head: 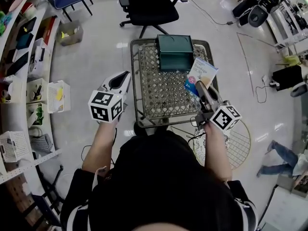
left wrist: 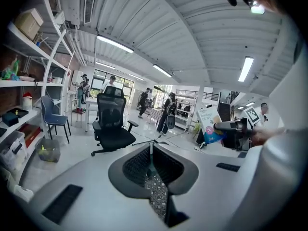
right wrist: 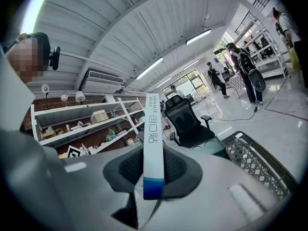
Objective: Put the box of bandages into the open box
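Observation:
The box of bandages [head: 202,73] is white and blue, and my right gripper [head: 199,86] is shut on its lower end, holding it over the right side of the mesh-topped cart [head: 137,81]. In the right gripper view the box [right wrist: 154,143] stands edge-on between the jaws of the right gripper [right wrist: 153,174]. The open box [head: 174,52], dark green, sits at the cart's far end, a little beyond and left of the bandages. My left gripper [head: 124,76] hovers just off the cart's left edge. In its own view the left gripper [left wrist: 151,150] has its jaws together with nothing between them, and the bandage box [left wrist: 210,124] shows at right.
A black office chair [head: 149,4] stands just beyond the cart. Shelves with bins and white baskets [head: 60,95] line the left side. A round wire grid [head: 240,148] lies on the floor at right, with cables nearby. Several people [left wrist: 168,112] stand far off.

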Tool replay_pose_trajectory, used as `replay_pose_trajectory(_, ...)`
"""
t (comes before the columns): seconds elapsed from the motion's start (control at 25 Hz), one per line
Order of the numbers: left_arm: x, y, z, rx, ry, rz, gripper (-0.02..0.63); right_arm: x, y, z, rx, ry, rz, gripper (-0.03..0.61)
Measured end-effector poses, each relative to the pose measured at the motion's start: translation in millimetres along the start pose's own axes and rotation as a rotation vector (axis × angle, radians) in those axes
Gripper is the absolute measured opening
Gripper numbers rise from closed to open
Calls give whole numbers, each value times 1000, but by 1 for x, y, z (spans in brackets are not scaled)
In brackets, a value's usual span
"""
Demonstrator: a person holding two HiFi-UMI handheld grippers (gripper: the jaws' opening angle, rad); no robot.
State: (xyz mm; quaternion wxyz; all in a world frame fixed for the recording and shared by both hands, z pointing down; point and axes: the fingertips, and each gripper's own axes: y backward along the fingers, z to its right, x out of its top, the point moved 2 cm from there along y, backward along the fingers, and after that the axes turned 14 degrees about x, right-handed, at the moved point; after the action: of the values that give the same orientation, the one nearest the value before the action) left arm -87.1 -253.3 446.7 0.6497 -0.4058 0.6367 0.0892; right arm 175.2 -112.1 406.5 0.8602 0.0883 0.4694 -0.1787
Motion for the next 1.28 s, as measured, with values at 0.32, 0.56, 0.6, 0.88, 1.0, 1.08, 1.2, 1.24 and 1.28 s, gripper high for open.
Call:
replay_pose_trajectory(0.32, 7, -25, 19, 3, -24, -21, 21, 0, -1, 38, 6, -40, -18, 87)
replay_pose_trajectory(0.56, 12, -50, 27, 94, -14, -42, 21, 8, -18, 88, 63, -68, -62, 87)
replay_pose_trajectory(0.6, 13, -57, 31, 105, -12, -49, 21, 11, -20, 99, 74, -72, -72, 87)
replay_pose_trajectory(0.88, 10, -94, 77, 163, -17, -110, 21, -5, -40, 161, 175, -141, -204, 87)
replay_pose_trajectory(1.0, 1, -96, 89, 183, -5, -137, 21, -16, -50, 178, 199, -159, -246, 87)
replay_pose_trajectory(1.08, -8, -95, 90, 199, 12, -157, 21, -23, -59, 189, 203, -164, -278, 87)
replay_pose_trajectory(1.2, -21, -95, 87, 217, 37, -187, 21, -33, -72, 208, 197, -147, -333, 87)
replay_pose_trajectory(1.24, -24, -95, 87, 220, 44, -196, 21, -35, -76, 215, 193, -132, -357, 87)
replay_pose_trajectory(1.28, -26, -97, 86, 222, 49, -204, 21, -38, -81, 222, 190, -114, -385, 87)
